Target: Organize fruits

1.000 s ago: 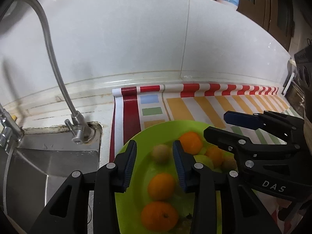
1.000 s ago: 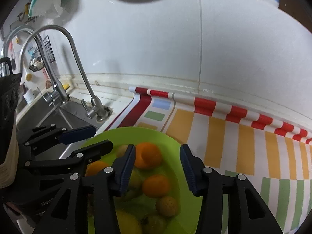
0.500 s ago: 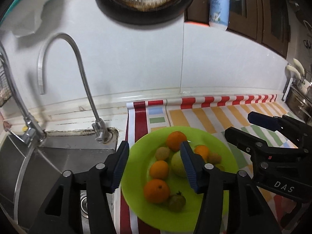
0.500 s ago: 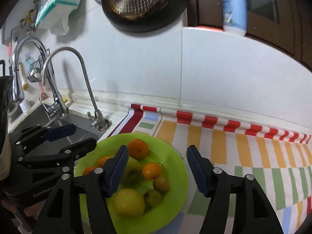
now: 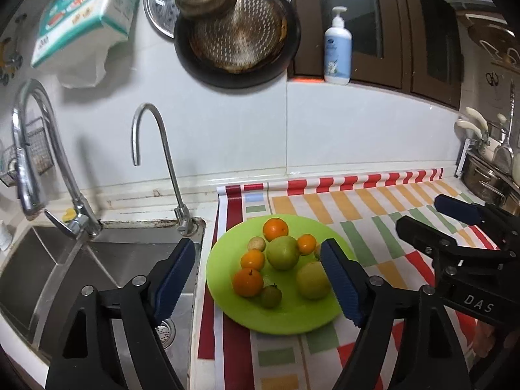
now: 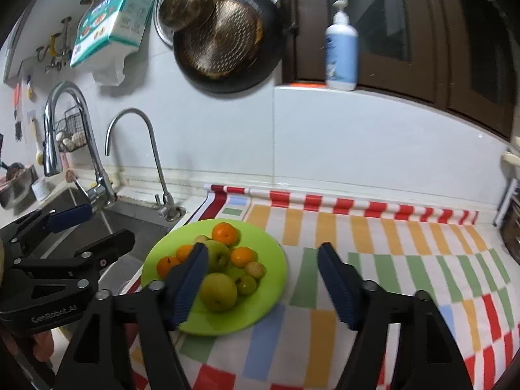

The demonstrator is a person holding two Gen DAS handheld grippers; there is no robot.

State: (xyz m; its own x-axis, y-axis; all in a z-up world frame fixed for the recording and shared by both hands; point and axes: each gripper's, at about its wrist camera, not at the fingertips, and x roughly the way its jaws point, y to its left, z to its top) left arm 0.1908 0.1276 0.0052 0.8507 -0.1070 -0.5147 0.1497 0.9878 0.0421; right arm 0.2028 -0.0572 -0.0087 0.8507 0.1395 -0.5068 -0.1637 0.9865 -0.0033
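Steel lies furthest left: the sunken stainless sink (image 5: 81, 260), its edge just beside the round lime-green plastic plate (image 5: 227, 305), which sits on the striped red, orange and green cloth (image 5: 373, 208) covering the table. Against the earlier views, both tools have drawn up and back from the plate, and their jaws have just been opening with nothing between them: the left tool (image 5: 260, 279) and the right tool (image 6: 263, 286) both stand spread and empty. All the fruit, 4 oranges (image 5: 275, 229) and the green apples (image 5: 282, 253) among them, sits bunched on the plate, so the sorting looks finished or paused. To the right, the cloth offers broad open room; the sink drop is the edge to mind.
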